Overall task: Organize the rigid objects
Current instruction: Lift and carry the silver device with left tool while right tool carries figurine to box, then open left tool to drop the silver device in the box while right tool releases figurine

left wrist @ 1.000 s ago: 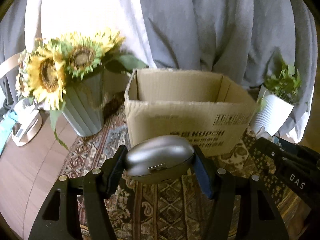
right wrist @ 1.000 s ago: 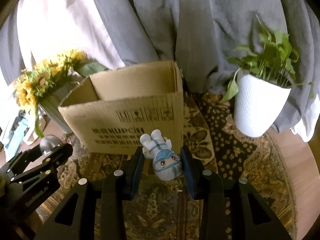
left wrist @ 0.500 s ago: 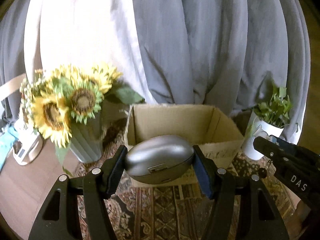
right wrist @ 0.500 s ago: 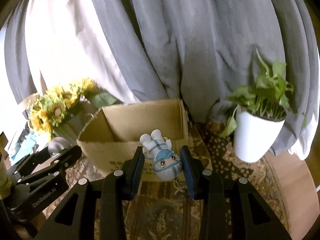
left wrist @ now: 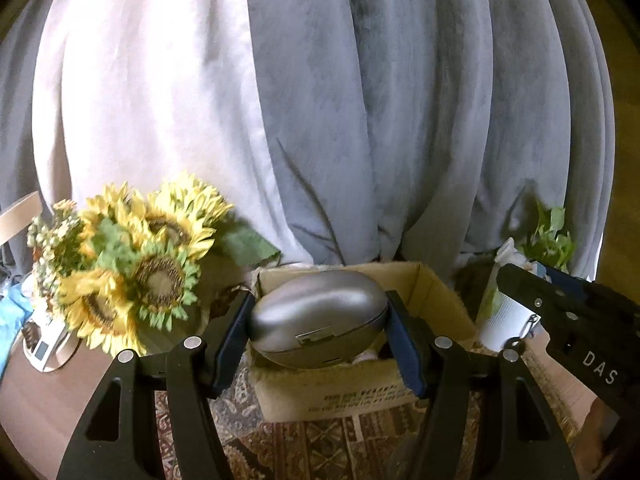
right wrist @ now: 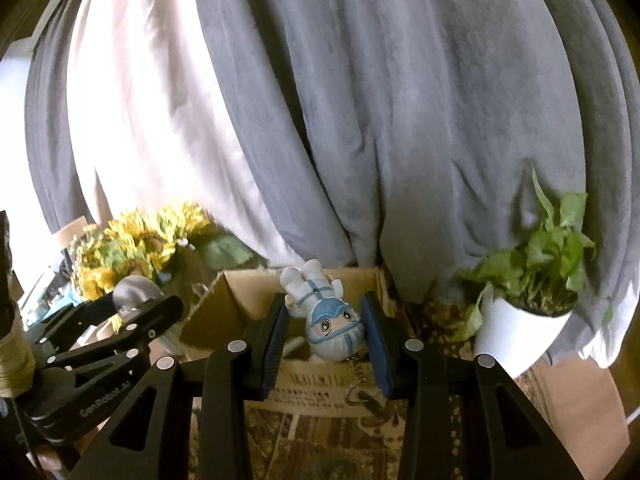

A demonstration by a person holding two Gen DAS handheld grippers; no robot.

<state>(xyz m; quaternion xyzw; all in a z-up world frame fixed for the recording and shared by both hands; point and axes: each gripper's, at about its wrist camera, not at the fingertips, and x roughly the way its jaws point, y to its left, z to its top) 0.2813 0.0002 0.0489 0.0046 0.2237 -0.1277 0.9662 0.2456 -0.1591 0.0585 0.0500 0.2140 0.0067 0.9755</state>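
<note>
**A:** Your left gripper [left wrist: 318, 330] has its fingers clamped on the ends of the silver case [left wrist: 318, 326], and your right gripper [right wrist: 325, 330] has its fingers pinching the head of the astronaut figurine [right wrist: 326, 320]. Both hang in the air in front of the open cardboard box [left wrist: 434, 288], which stands on the patterned cloth [left wrist: 320, 448] over the counter.

**B:** What should you watch for?

**A:** The case is smooth, rounded and glossy, so the pads meet it only at its curved ends. Tilt it or jolt it and, I'd judge, it can squirt out. The figurine is held by the head alone, body pointing away from you, with a little chain [right wrist: 356, 376] dangling below; that chain could snag the box's near wall as you go over.

**B:** Anything beside the box?

**A:** The sunflowers [left wrist: 132, 268] sit close to its left and the white plant pot [right wrist: 516, 332] to its right. Your two grippers are near each other, so swing wide and you may clip one.
</note>
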